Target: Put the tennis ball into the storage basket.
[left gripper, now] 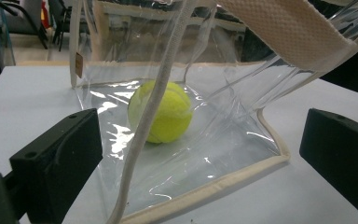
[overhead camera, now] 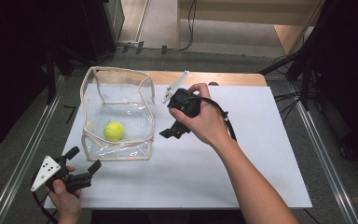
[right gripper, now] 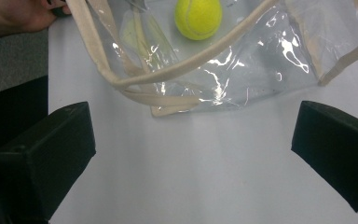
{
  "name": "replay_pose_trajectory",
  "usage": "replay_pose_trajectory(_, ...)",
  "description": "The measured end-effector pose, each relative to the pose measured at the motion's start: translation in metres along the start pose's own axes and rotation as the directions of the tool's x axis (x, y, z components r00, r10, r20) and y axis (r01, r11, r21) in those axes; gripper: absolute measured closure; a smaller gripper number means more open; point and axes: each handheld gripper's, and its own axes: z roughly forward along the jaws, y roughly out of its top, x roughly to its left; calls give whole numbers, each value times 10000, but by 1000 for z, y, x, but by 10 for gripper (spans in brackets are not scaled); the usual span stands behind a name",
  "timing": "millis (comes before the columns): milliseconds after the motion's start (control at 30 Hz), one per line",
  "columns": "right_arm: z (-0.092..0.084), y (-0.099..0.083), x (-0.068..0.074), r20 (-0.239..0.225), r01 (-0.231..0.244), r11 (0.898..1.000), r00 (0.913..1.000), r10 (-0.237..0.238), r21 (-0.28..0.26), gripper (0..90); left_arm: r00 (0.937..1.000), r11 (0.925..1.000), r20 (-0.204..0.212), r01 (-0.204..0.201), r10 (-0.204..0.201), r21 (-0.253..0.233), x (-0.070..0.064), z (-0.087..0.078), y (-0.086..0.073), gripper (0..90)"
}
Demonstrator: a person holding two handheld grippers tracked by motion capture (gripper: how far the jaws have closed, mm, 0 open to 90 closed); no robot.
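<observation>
Tennis ball (overhead camera: pixel 113 131) inside clear bag (overhead camera: pixel 140 91), small tan tag unreadable, both grippers' jaws wide open, L (overhead camera: pixel 84 162), R (overhead camera: pixel 167 133).

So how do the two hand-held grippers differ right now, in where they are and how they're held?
The left hand-held gripper sits low at the table's near left corner, in front of the bag; the right hand-held gripper is farther in, beside the bag's right side. The left one points toward the bag from the front, while the right one tilts downward at the table. Both are open and hold nothing.
</observation>
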Motion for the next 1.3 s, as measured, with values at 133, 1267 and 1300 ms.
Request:
replay_pose_trajectory(133, 2, -7, -1, -19, -26, 10000, 10000, 26, -57, 0, 10000, 10000, 7, -10, 10, 8, 0, 0, 0, 0)
replay_pose_trajectory(1267, 14, -62, -4, -8, -532, 9968, 9986, 533, -604, 0, 10000, 10000, 11, -22, 22, -2, 0, 0, 0, 0)
replay_pose_trajectory(1300, 14, -63, -4, 6, -599, 9963, 9982, 601, -624, 0, 10000, 10000, 16, -21, 21, 6, 0, 0, 0, 0)
